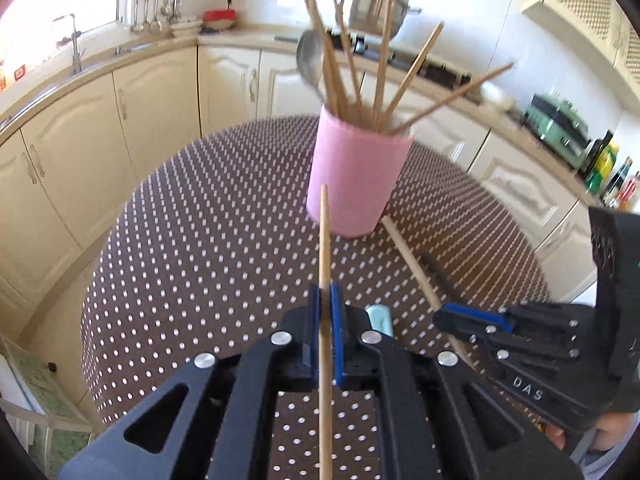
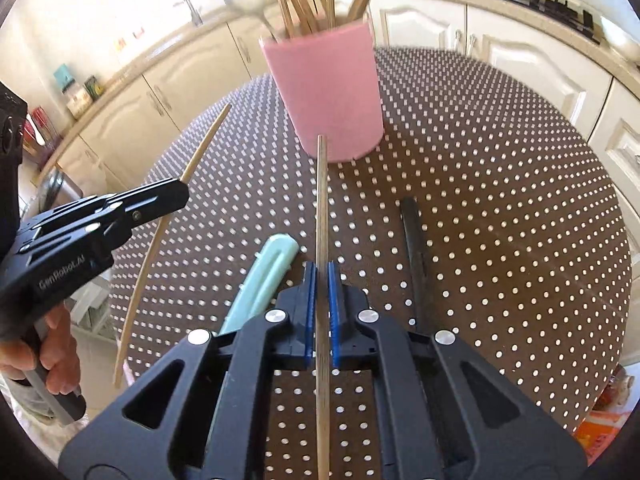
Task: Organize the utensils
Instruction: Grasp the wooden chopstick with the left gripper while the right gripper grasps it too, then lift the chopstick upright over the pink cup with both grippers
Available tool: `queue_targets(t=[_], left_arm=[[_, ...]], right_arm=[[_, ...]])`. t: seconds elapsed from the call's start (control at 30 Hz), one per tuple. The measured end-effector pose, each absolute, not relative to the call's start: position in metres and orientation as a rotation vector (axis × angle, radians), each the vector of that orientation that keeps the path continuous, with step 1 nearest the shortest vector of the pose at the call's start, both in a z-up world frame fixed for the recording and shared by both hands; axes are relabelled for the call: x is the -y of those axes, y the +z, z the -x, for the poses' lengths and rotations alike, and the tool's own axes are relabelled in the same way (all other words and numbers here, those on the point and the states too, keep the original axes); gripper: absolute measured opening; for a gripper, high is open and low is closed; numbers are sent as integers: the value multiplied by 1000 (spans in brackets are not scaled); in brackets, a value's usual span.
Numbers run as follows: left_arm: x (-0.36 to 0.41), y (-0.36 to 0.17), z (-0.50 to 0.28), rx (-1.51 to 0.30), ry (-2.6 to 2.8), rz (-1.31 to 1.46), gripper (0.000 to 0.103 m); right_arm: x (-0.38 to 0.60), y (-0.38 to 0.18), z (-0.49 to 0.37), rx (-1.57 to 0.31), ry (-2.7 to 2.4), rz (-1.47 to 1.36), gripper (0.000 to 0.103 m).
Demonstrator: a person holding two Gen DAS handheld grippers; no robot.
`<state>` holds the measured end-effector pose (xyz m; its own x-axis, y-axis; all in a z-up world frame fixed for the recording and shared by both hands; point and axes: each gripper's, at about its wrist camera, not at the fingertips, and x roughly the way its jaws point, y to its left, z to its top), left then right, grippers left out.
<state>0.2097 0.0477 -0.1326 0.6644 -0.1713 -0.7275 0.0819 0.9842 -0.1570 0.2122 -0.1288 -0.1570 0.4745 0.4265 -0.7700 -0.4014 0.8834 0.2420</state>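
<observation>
A pink utensil holder (image 1: 356, 176) (image 2: 324, 92) stands on the dotted brown table (image 1: 200, 220) (image 2: 500, 200), filled with several wooden chopsticks and a metal ladle. My left gripper (image 1: 325, 292) (image 2: 182, 190) is shut on a wooden chopstick (image 1: 325, 240) (image 2: 200, 152) that points toward the holder. My right gripper (image 2: 322, 272) (image 1: 440, 314) is shut on a second chopstick (image 2: 322, 200) (image 1: 412, 260), whose tip is near the holder's base. Both grippers hover in front of the holder, side by side.
A mint-green utensil (image 2: 264, 280) (image 1: 380, 318) and a black handle (image 2: 416, 248) (image 1: 440, 276) lie on the table under the grippers. Cream cabinets (image 1: 80, 152), a sink tap (image 1: 74, 44), a steel pot (image 1: 376, 4) and a green appliance (image 1: 560, 128) ring the table.
</observation>
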Motion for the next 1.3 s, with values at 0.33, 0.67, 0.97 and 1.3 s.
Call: queue_targets(t=[0.33, 0.67, 0.97, 1.3], left_arm=[[-46, -90, -183, -603, -177, 166, 5], [-41, -66, -186, -435, -230, 212, 5], [-37, -37, -197, -271, -303, 259, 5], [-35, -20, -227, -103, -325, 332, 5]], right_arm=[[142, -111, -188, -710, 515, -87, 6], [132, -78, -187, -502, 503, -128, 6], [138, -56, -204, -335, 489, -177, 6], [139, -37, -238, -202, 465, -233, 6]])
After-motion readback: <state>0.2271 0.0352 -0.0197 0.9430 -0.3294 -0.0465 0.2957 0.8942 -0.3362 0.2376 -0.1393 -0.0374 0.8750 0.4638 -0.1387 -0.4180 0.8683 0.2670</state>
